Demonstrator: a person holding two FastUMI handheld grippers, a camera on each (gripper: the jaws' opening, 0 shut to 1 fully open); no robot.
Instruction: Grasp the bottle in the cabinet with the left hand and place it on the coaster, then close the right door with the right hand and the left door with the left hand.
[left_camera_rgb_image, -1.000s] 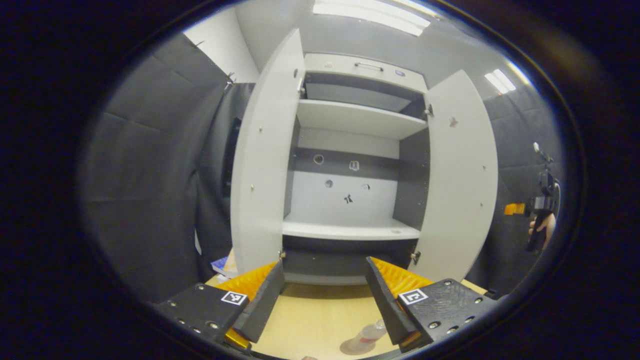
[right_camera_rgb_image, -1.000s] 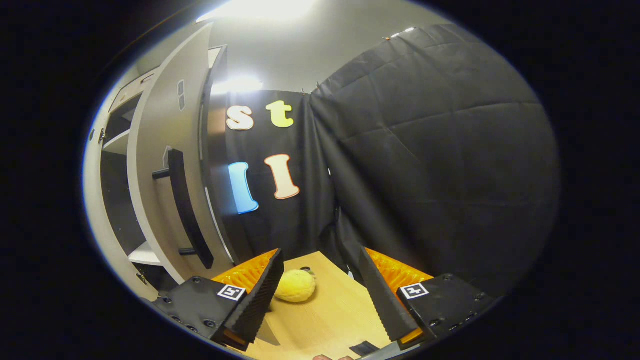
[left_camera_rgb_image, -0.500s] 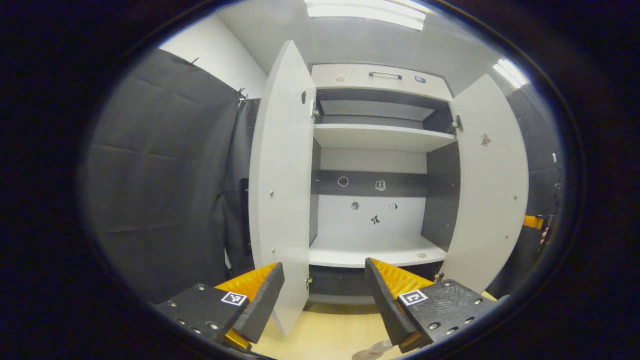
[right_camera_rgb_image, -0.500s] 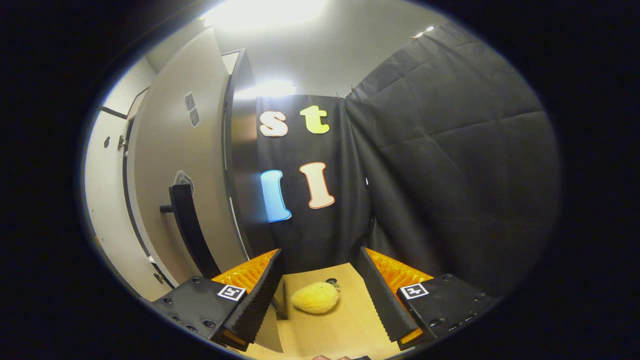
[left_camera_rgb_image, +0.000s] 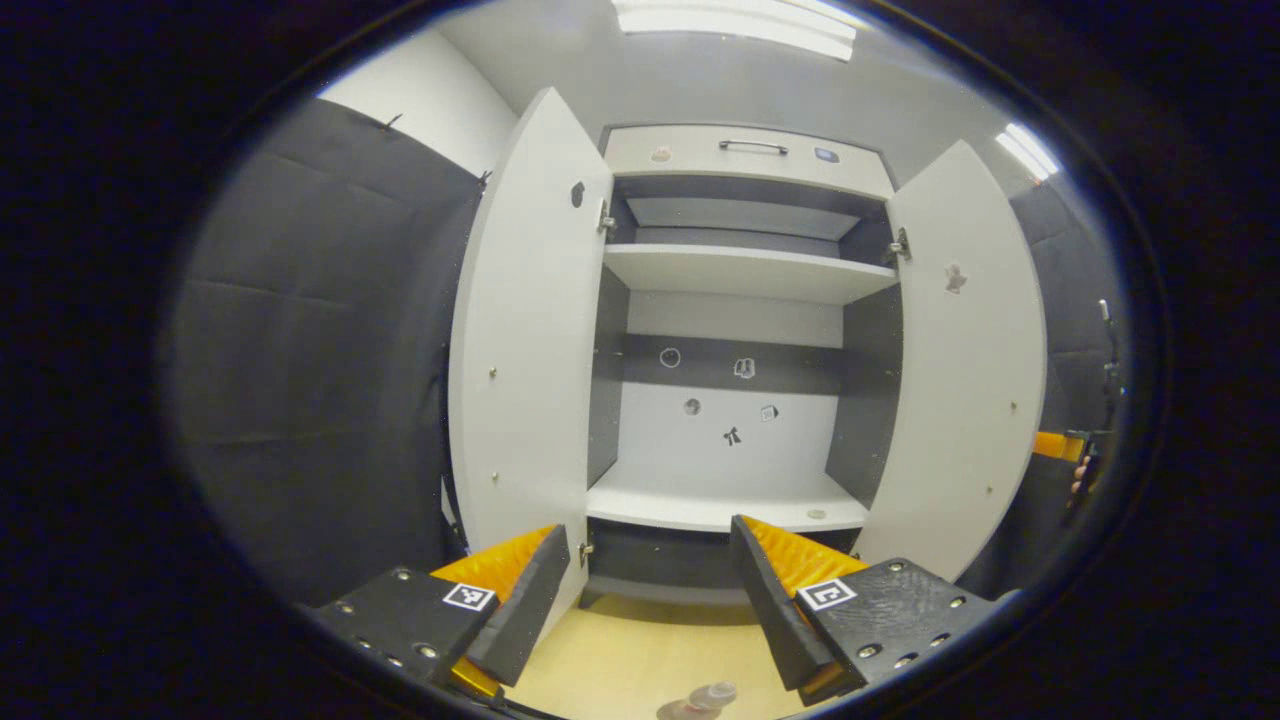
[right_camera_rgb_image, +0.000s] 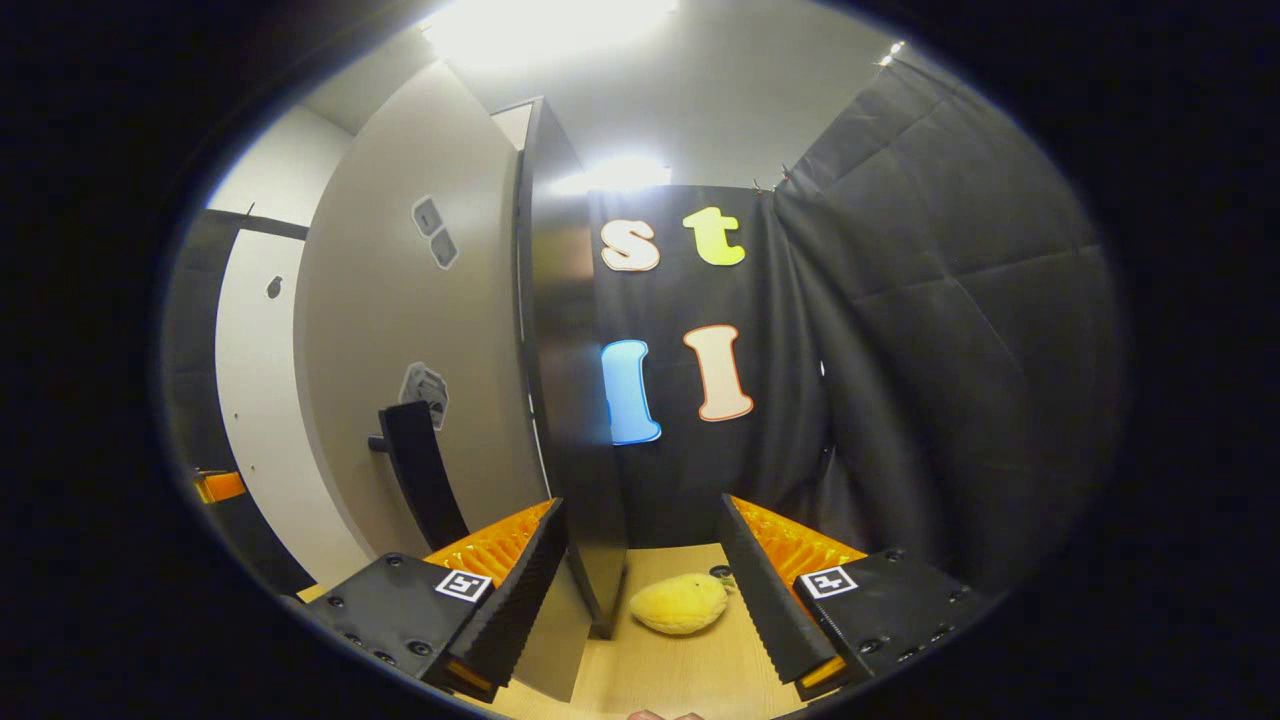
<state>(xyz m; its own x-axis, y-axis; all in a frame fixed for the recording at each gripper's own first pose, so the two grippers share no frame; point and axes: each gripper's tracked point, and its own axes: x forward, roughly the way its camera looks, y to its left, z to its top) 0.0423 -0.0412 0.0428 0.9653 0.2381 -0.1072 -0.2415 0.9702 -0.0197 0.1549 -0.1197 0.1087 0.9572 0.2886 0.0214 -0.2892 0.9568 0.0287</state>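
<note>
While both doors stand wide open, the left gripper (left_camera_rgb_image: 648, 590) faces the cabinet (left_camera_rgb_image: 745, 330) with its jaws released and empty. Behind it, the bottle (left_camera_rgb_image: 703, 698) stands on the worktop (left_camera_rgb_image: 620, 665) (its coaster barely shows). Beside the right door (right_camera_rgb_image: 400, 340), the right gripper (right_camera_rgb_image: 640, 590) hangs with jaws released, near the black handle (right_camera_rgb_image: 420, 485); a yellow plush toy (right_camera_rgb_image: 678, 603) lies by the cabinet's side.
</note>
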